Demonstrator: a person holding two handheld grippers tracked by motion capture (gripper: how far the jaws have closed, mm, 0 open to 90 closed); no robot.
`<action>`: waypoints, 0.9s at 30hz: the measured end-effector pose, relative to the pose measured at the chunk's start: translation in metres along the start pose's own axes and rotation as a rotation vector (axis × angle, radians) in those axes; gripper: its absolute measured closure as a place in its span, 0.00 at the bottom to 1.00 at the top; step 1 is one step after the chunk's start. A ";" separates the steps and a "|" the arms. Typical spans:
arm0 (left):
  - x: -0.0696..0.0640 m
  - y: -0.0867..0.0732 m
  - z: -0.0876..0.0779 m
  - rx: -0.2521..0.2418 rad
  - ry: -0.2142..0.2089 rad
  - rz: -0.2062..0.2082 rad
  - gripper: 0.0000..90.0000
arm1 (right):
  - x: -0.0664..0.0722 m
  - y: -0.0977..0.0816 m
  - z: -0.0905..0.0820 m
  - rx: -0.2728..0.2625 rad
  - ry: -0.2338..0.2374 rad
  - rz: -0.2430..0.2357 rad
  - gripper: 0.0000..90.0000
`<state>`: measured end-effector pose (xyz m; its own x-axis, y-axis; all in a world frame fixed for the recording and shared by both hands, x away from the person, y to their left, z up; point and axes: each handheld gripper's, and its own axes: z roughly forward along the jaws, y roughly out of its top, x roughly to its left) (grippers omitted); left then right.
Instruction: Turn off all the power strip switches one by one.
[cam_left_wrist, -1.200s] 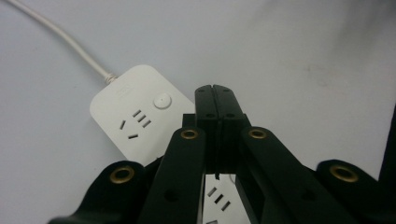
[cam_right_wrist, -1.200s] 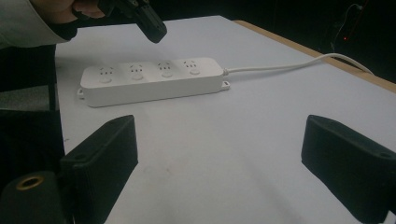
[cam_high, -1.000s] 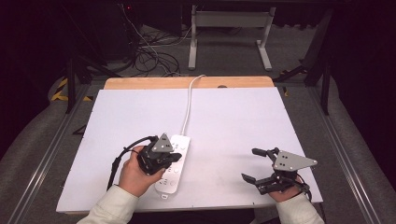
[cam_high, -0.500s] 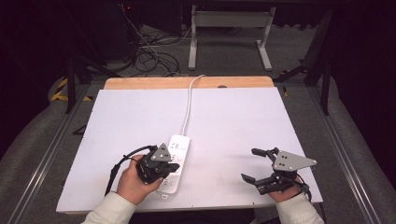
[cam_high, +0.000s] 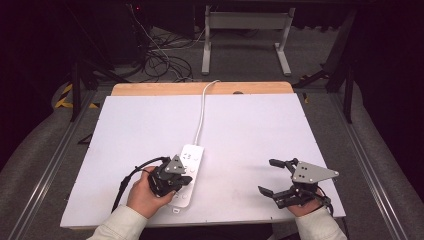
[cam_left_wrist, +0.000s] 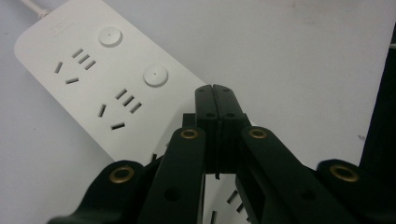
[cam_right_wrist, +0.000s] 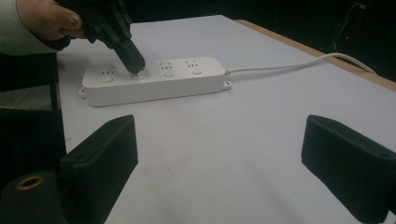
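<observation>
A white power strip (cam_high: 193, 154) lies lengthwise on the white table (cam_high: 250, 130), and its cord (cam_high: 201, 110) runs to the far edge. It has several socket groups, each with a round button (cam_left_wrist: 155, 74). My left gripper (cam_high: 183, 176) is shut with nothing between its jaws. In the right gripper view its tips (cam_right_wrist: 135, 65) point down onto the top face of the power strip (cam_right_wrist: 154, 84), near the end away from the cord. The spot under the tips is hidden. My right gripper (cam_high: 267, 176) rests open at the front right, apart from the strip.
A wooden strip (cam_high: 150, 89) borders the table's far edge. Metal rails (cam_high: 55, 155) run along both sides. Beyond the table, cables (cam_high: 160, 60) lie on the floor beside a grey stand (cam_high: 245, 30).
My left gripper has come down and toward the near end of the power strip, onto its top. The right gripper has kept still.
</observation>
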<state>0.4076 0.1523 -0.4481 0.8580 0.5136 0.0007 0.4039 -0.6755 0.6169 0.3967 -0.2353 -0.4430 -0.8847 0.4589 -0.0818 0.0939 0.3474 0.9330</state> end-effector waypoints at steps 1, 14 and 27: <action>0.000 0.000 0.000 0.002 -0.001 0.001 1.00 | 0.000 0.000 0.000 0.001 -0.001 0.000 0.12; 0.000 -0.001 0.003 0.008 0.013 -0.004 1.00 | 0.000 0.000 0.000 0.002 0.002 -0.002 0.12; 0.001 -0.001 0.004 0.007 0.032 0.000 1.00 | 0.001 0.000 0.000 0.003 0.002 -0.004 0.12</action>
<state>0.4096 0.1513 -0.4517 0.8476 0.5300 0.0262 0.4060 -0.6796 0.6110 0.3962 -0.2347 -0.4430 -0.8858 0.4561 -0.0854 0.0916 0.3523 0.9314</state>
